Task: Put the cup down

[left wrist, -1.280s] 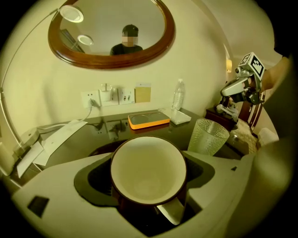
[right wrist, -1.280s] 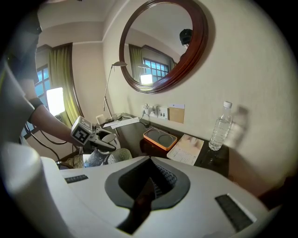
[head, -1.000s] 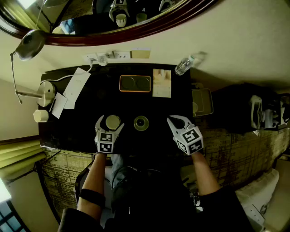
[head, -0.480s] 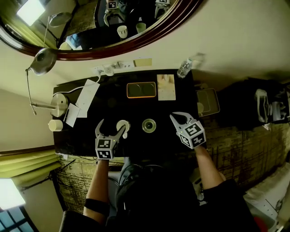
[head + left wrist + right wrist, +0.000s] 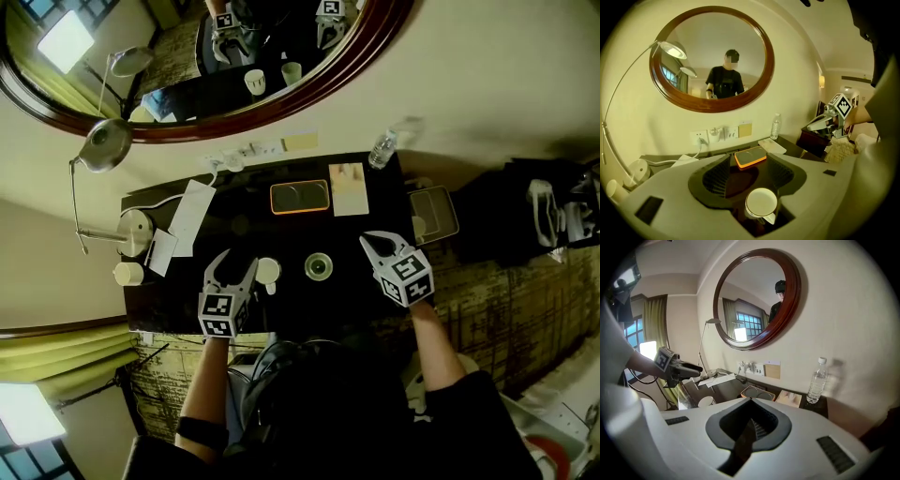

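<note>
A white cup stands upright on the black desk; it also shows low in the left gripper view and in the right gripper view. My left gripper hovers just left of the cup and above it. Its jaws have just been closing but still stand apart, with no pad on the cup. Right of a small round saucer, my right gripper is shut with nothing in it.
At the desk's back lie an orange tray, a pale card and a water bottle. Papers, a desk lamp and a paper cup crowd the left end. An oval mirror hangs above.
A second ago the cup sat between the left jaws. Now it stands free to their right; the left gripper has lifted away and its jaws are narrower. The right gripper rose slightly.
</note>
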`<state>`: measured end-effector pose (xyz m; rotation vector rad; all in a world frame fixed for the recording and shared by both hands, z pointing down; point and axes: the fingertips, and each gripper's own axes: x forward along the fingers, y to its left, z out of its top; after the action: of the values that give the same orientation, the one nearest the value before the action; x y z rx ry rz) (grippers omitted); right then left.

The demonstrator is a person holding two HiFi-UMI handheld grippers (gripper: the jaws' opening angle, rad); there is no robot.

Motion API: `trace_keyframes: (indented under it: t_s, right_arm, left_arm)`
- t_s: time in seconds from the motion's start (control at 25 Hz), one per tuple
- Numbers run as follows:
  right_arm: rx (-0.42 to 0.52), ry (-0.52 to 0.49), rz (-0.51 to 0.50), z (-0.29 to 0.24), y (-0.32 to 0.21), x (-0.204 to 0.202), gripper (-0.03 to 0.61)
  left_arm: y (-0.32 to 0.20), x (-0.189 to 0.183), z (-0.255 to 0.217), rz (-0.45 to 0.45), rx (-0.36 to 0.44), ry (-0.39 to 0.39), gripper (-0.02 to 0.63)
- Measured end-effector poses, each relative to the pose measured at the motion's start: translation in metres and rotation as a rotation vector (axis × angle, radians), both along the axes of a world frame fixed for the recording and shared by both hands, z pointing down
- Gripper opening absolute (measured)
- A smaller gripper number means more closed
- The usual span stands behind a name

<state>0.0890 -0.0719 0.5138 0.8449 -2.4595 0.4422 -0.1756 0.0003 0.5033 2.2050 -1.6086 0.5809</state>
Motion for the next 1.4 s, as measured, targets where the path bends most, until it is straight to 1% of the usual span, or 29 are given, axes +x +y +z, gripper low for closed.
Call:
trace_keyframes:
  t_s: [0.12,0.28,0.44,0.68,0.88,1.12,1.4]
  right_arm:
    - [-0.002,-0.005,0.019,-0.002,0.003,0.0,0.0]
    - [-0.006,-0.011,0.044,-0.002,0.007,0.0,0.0]
    - [-0.012,-0.029,0.083,-0.003,0.013,-0.003,0.0]
    - [-0.013,-0.046,0.099,-0.007,0.022,-0.011,0.001]
    - [-0.019,-0.052,0.104,-0.007,0.031,-0.016,0.0]
    - [-0.027,-0.064,0.099,-0.008,0.037,-0.023,0.0]
    - [-0.032,-0.063,0.089,-0.004,0.04,-0.028,0.0]
  left_arm:
    - [-0.003,-0.001,-0.01,0.024,0.015,0.012,0.184]
    - [-0.009,-0.011,-0.014,0.022,0.026,0.017,0.08]
    - [-0.013,-0.015,-0.028,0.057,0.051,0.02,-0.008]
    - [-0.017,-0.012,-0.04,0.109,0.087,0.045,-0.012]
    - [-0.016,0.002,-0.052,0.175,0.097,0.013,-0.012]
    - [-0.012,0.0,-0.054,0.165,0.093,0.032,-0.012]
    - [-0.007,-0.003,-0.057,0.164,0.113,0.028,-0.012]
